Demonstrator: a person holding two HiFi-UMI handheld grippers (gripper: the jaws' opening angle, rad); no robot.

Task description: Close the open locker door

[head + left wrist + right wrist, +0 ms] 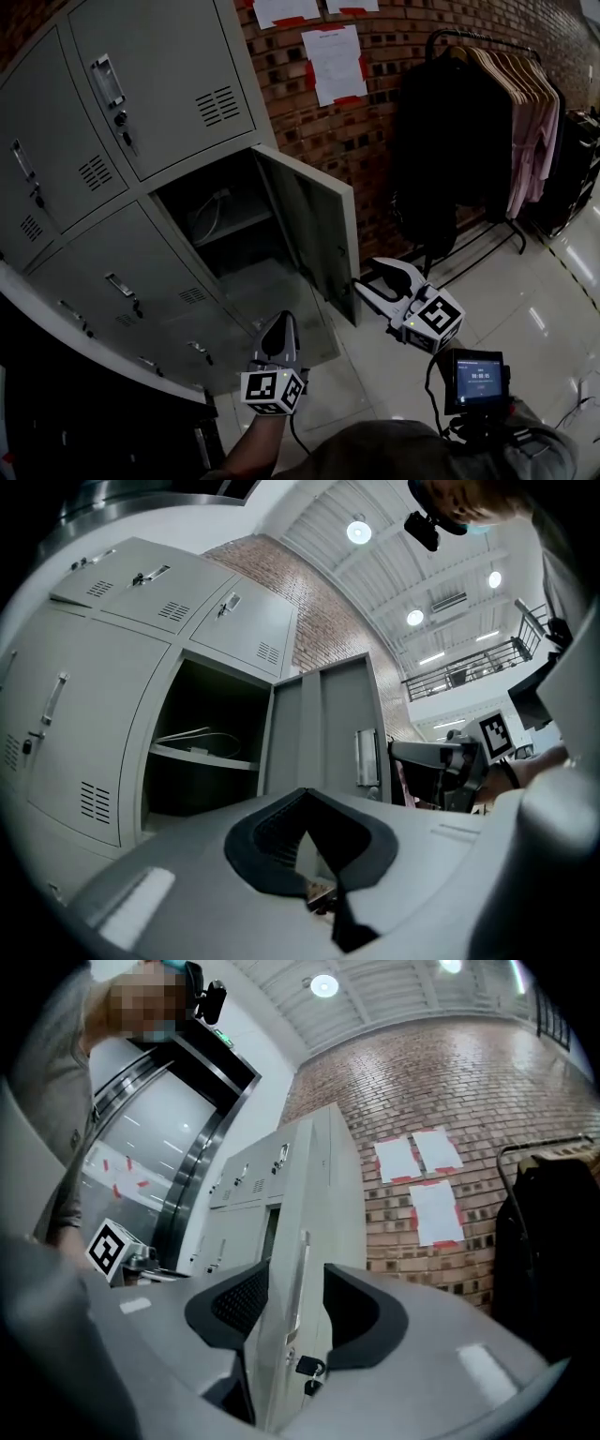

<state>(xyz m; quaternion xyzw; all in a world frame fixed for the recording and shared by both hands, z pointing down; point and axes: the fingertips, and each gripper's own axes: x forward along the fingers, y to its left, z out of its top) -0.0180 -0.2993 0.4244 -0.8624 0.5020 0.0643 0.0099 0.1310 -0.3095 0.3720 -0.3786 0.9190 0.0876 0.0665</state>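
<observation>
Right fingers [234,1309] spread, locker door [314,1232] edge between them | left fingers [270,841] pressed together, apart from door

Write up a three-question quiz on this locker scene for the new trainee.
1. Pick one: what stands between the parted jaws of the right gripper?
A) a coat hanger
B) the edge of the open locker door
C) nothing
2. True or false: every door on the cabinet is shut.
3. Fill in: the papers are taped to a ____ wall.

Key: 1 B; 2 false; 3 brick.
</observation>
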